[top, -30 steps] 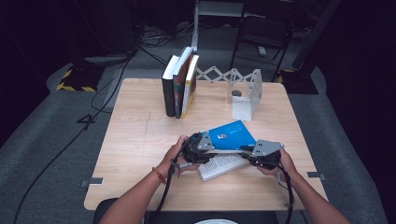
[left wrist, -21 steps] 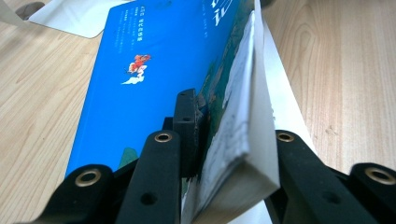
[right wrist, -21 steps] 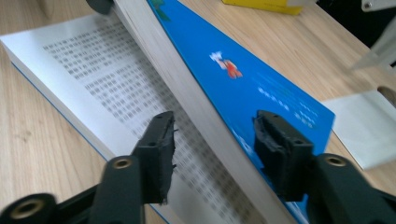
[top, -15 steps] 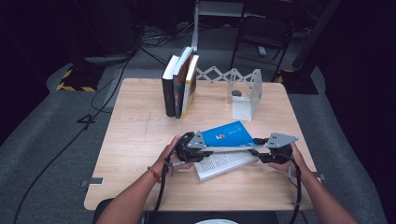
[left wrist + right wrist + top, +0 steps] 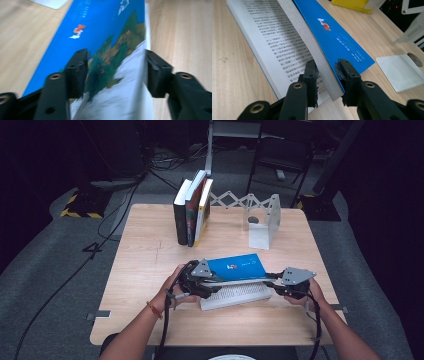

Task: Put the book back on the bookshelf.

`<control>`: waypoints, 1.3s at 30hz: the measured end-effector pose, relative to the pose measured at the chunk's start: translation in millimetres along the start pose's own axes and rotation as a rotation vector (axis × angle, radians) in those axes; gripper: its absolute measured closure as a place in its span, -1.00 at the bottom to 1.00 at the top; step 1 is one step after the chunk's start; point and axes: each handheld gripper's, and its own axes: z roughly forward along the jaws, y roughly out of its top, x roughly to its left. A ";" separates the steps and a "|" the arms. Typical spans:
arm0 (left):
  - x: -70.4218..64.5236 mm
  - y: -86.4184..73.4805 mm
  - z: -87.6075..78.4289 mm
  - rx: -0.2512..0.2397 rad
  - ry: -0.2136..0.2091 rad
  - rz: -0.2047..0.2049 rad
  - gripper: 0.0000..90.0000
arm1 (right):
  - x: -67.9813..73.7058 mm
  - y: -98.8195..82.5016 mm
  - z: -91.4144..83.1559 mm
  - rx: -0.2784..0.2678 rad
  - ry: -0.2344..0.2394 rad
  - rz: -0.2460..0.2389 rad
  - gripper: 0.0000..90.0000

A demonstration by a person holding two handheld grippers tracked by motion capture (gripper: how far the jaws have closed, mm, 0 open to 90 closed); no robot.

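Since 1.0 s ago the right gripper [image 5: 273, 281] has drawn outward to the right end of the blue book [image 5: 235, 266], and the raised cover block now sits flatter and longer across the table [image 5: 145, 270].

Landmark: the blue book, lying open near the table's front edge, long axis running left-right across the person, lower pages [image 5: 232, 295] flat on the wood.

- Behind the book, well apart: 3 upright books [image 5: 192, 210] to the back-left, a white bookend [image 5: 262, 222] to the back-right.
- At the book's left end: left gripper [image 5: 113, 72]. Jaws stand apart on either side of the cover; contact not resolvable through blur, so I cannot tell whether they pinch it.
- At the book's right end: right gripper, seen from its own camera [image 5: 325, 72]. Jaws close together on the raised stack of pages and cover, printed text page open to its left.

Judgement: the book spans the gap between the 2 grippers, 1 at each end of the long axis; the coming move, likely closing or lifting it, depends on both ends travelling together.
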 end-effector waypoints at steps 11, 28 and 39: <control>-14.7 11.0 -0.2 0.011 0.098 -0.027 -0.30 | 13.6 22.6 9.9 0.028 0.032 -0.033 0.66; -31.3 17.7 44.3 0.078 0.172 -0.040 0.10 | 21.9 41.8 21.6 0.067 0.052 -0.043 0.68; -22.7 10.0 41.7 0.074 0.174 -0.005 0.49 | 20.2 40.2 22.7 0.017 0.076 -0.022 0.52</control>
